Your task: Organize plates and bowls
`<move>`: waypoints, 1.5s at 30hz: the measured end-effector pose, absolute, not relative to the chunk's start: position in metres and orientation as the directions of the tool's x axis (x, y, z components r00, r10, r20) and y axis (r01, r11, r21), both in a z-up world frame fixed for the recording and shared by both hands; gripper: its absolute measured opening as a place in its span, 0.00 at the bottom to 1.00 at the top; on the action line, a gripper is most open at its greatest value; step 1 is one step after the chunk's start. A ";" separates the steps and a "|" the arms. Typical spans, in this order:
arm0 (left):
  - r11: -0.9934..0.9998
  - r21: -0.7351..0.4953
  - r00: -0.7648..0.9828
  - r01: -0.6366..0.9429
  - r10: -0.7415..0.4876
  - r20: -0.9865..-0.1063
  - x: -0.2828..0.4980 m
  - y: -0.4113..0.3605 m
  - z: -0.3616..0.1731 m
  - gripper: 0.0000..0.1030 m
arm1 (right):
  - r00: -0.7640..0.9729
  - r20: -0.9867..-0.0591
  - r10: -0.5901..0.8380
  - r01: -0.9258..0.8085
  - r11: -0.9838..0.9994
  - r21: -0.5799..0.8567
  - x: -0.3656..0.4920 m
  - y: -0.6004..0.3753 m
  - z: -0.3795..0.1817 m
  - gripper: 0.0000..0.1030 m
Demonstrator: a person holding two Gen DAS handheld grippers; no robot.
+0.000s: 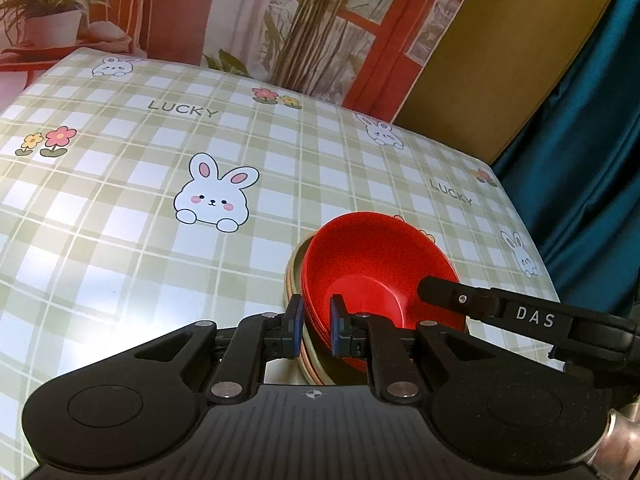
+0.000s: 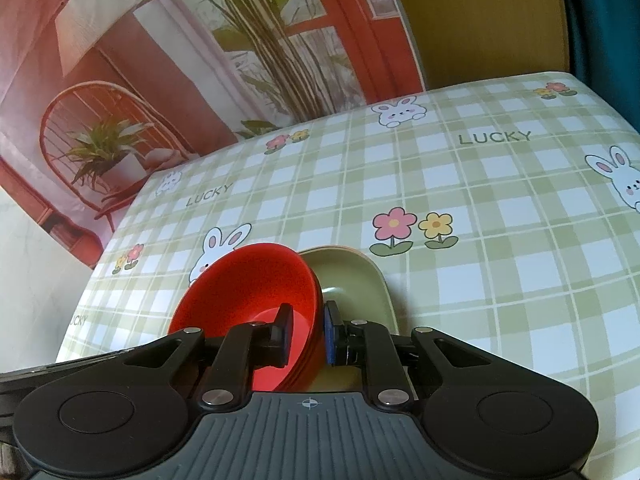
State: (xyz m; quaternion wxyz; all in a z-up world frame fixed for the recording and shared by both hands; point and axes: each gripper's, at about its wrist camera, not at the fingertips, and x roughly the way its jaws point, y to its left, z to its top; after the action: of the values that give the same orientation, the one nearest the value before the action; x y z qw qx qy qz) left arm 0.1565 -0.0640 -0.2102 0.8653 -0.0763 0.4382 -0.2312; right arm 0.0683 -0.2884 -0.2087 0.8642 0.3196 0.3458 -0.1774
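A stack of red bowls (image 1: 368,268) sits tilted on a stack of shallow plates (image 1: 294,276) near the table's front. My left gripper (image 1: 316,326) has its jaws around the red bowls' near-left rim, closed on it. In the right wrist view the red bowls (image 2: 248,280) lean on the green top plate (image 2: 352,284). My right gripper (image 2: 308,332) has one pad inside the bowls and one outside, clamped on their right rim. The right gripper's finger (image 1: 460,296) shows in the left wrist view inside the bowl.
The table has a green checked cloth with rabbits and flowers (image 1: 216,196). A printed backdrop with plants stands behind (image 1: 320,20). A dark teal curtain (image 1: 592,140) hangs to the right past the table edge.
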 end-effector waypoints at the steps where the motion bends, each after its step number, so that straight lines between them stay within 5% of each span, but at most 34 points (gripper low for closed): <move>1: 0.883 -0.330 0.513 0.333 -0.464 -0.723 0.156 -0.064 -0.210 0.15 | 0.699 -0.710 -0.083 0.527 0.731 0.433 0.069 -0.289 -0.210 0.16; 10: 0.894 -0.281 0.545 0.350 -0.438 -0.715 0.155 -0.069 -0.202 0.18 | 0.707 -0.703 -0.076 0.528 0.718 0.453 0.066 -0.290 -0.211 0.23; 14: 0.901 -0.250 0.587 0.356 -0.423 -0.690 0.148 -0.066 -0.186 0.38 | 0.724 -0.681 -0.114 0.523 0.734 0.433 0.060 -0.290 -0.194 0.32; 18: 0.905 -0.216 0.635 0.366 -0.413 -0.653 0.142 -0.062 -0.162 0.41 | 0.736 -0.656 -0.167 0.513 0.770 0.380 0.053 -0.288 -0.170 0.42; 21: 0.902 -0.176 0.686 0.395 -0.417 -0.596 0.131 -0.058 -0.135 0.54 | 0.755 -0.625 -0.197 0.490 0.803 0.338 0.044 -0.283 -0.145 0.48; 29: 0.901 -0.082 0.796 0.426 -0.417 -0.438 0.091 -0.047 -0.058 0.81 | 0.828 -0.497 -0.260 0.442 0.849 0.292 0.011 -0.269 -0.071 0.84; 33: 0.911 -0.076 0.832 0.405 -0.402 -0.383 0.068 -0.040 -0.029 0.83 | 0.853 -0.444 -0.274 0.420 0.866 0.271 -0.005 -0.257 -0.039 0.99; 45: 0.943 -0.042 0.898 0.329 -0.327 -0.294 0.010 -0.013 0.026 0.89 | 0.881 -0.322 -0.346 0.421 0.884 0.204 -0.055 -0.217 0.026 1.00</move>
State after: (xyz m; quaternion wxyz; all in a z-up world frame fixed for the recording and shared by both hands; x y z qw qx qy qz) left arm 0.0105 -0.0132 0.0258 0.9743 0.0044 0.1499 -0.1683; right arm -0.0546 -0.2172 0.0259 0.9604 0.1352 0.1394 -0.1997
